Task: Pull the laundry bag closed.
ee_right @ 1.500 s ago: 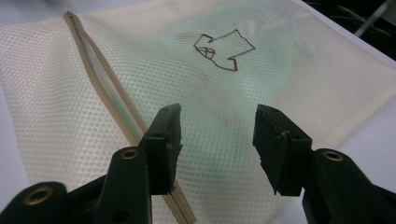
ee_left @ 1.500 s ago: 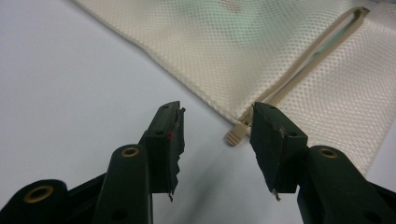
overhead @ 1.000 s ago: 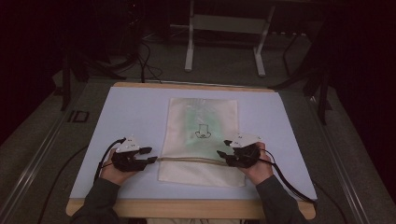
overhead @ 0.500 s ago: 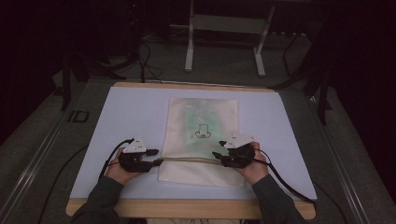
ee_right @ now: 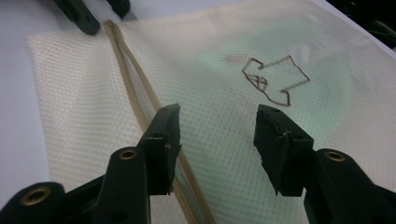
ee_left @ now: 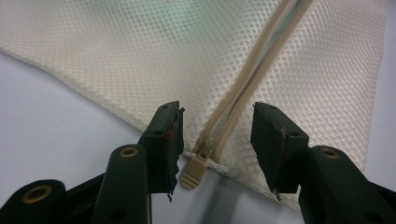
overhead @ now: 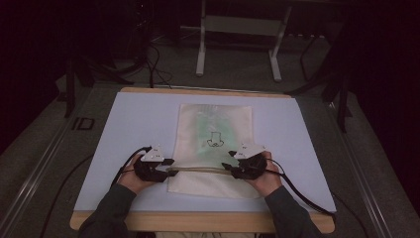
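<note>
**Both grippers at the zipper line of the mesh bag**

Mesh bag [overhead: 214,148] lies flat in the middle of the tabletop [overhead: 138,119], its short end toward the near edge. Something green shows through the mesh, with a dark line drawing [overhead: 215,141] over it. The zipper [overhead: 198,170] runs across the bag close to its near end. In the left gripper view the zipper pull [ee_left: 194,170] sits at the bag's edge, hanging just off the mesh onto the tabletop.

My left gripper [overhead: 166,168] is at the bag's left edge, at the zipper's end. Its fingers [ee_left: 163,140] stand apart with the pull between them, pads not pressing on it: open.

My right gripper [overhead: 229,170] is over the bag's right part, on the zipper line. Its fingers [ee_right: 164,135] are spread over the mesh, the zipper tape passing under the one on the left in the right gripper view; nothing clamped, open.

Both hands rest near the tabletop's near edge, cables [overhead: 302,196] trailing back toward me.
</note>
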`<state>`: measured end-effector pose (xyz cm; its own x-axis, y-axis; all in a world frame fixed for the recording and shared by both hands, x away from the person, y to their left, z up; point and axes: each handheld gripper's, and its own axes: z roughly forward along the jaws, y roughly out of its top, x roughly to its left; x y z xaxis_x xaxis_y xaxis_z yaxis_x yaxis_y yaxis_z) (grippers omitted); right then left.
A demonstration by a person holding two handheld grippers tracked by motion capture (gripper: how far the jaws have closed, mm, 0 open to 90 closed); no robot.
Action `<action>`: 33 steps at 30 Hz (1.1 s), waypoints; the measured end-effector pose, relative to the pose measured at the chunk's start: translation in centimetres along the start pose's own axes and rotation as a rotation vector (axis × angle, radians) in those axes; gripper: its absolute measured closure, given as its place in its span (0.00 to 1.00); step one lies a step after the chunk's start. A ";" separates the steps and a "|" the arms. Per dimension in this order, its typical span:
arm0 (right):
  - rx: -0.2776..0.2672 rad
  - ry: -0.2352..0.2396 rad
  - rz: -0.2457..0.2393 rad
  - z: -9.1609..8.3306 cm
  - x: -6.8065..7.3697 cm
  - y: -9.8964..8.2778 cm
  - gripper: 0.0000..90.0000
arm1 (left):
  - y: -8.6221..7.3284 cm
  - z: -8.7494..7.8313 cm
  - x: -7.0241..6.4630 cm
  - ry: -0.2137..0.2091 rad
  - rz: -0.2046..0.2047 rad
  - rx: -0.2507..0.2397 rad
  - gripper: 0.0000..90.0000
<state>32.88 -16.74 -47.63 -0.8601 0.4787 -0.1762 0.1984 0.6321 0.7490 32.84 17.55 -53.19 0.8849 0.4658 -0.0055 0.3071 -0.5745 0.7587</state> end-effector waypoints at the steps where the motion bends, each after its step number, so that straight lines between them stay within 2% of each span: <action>1: -0.003 0.005 -0.005 0.1 0.1 0.2 0.56 | 0.0 0.1 0.0 0.001 0.001 0.004 0.57; 6: -0.005 0.022 -0.025 0.6 0.5 0.9 0.56 | -0.1 0.2 0.0 -0.003 -0.003 0.017 0.57; 9: -0.004 0.028 -0.035 0.8 0.7 1.2 0.55 | -0.2 0.3 -0.2 0.007 0.009 0.038 0.57; 15: -0.011 0.036 -0.027 0.8 0.8 1.4 0.55 | -0.2 0.5 -0.8 0.022 0.017 0.057 0.56; 18: -0.016 0.039 -0.031 0.8 0.9 1.4 0.56 | -0.2 0.5 -1.0 0.015 0.004 0.057 0.57; 23: -0.021 0.042 -0.028 0.7 0.9 1.5 0.55 | -0.1 0.5 -1.7 0.002 0.010 0.062 0.57; 24: -0.023 0.045 -0.028 0.7 0.8 1.5 0.56 | 0.0 0.6 -2.2 -0.009 0.023 0.067 0.57; 28: -0.030 0.053 -0.041 0.7 1.4 2.4 0.55 | 0.2 0.7 -2.7 -0.010 0.037 0.072 0.57; 31: -0.031 0.065 -0.065 1.1 1.9 3.3 0.56 | 0.1 0.5 -2.6 -0.012 0.029 0.069 0.57; 33: -0.038 0.092 -0.070 1.5 2.1 3.8 0.59 | 0.0 0.4 -2.5 -0.014 0.022 0.068 0.56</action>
<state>32.55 -12.39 -46.13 -0.9110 0.3751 -0.1713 0.1196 0.6378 0.7608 30.82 16.12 -53.39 0.8963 0.4435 0.0009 0.3106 -0.6290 0.7127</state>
